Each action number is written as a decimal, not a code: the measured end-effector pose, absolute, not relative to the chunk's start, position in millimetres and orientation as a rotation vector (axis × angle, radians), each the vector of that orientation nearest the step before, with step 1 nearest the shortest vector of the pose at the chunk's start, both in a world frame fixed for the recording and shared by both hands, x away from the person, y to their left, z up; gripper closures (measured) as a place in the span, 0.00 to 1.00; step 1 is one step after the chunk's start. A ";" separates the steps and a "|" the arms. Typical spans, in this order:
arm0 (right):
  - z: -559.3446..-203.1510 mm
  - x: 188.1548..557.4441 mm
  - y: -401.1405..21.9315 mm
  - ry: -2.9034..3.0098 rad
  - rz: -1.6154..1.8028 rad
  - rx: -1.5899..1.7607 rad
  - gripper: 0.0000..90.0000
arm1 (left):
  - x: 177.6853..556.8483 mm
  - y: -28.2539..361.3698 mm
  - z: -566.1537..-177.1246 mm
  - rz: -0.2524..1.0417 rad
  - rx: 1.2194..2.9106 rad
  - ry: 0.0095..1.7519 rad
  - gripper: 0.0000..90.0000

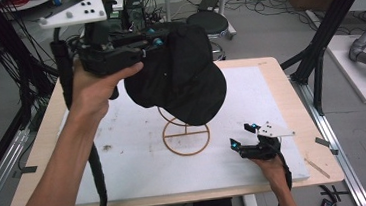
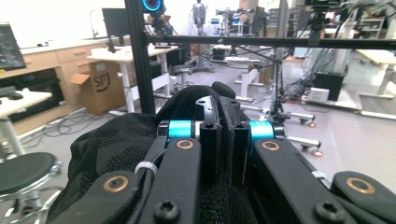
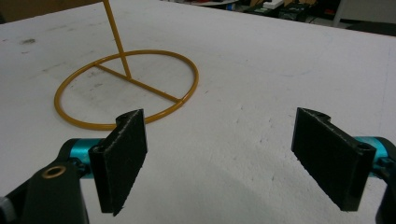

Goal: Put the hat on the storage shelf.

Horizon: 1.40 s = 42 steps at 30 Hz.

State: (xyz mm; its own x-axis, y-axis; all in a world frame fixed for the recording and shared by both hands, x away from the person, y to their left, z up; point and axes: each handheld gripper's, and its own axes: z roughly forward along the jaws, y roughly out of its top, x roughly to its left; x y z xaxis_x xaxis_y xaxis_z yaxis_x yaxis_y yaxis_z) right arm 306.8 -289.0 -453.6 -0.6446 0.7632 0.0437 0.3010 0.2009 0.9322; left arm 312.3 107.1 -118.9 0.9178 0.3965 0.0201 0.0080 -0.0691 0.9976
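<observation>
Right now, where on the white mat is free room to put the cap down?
The near-left part of the white mat, between the gold stand and the mat's near edge, is bare. The far-right corner is bare too. The middle is crowded by the stand under the black cap, and the right gripper rests at near right.

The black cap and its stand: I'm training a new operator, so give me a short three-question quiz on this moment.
1. True or false: the left gripper is shut on the black cap.
2. How do the right gripper's jaws stand? A) wide apart, holding nothing B) clamped on the gold wire stand
3. What surface does the stand's ring base rest on?

Key: 1 true; 2 A; 3 the white board on the table.
</observation>
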 end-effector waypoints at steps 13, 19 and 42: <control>-453.5 306.0 -288.7 2.054 1.437 0.986 0.21 | 329.3 78.2 -152.7 0.299 1.645 0.340 0.97; -453.5 306.1 -288.8 2.056 1.434 0.982 0.21 | 336.3 74.5 -168.0 0.319 1.676 0.372 0.97; -453.5 305.3 -288.7 2.048 1.439 0.980 0.21 | 356.1 65.4 -205.6 0.334 1.757 0.425 0.97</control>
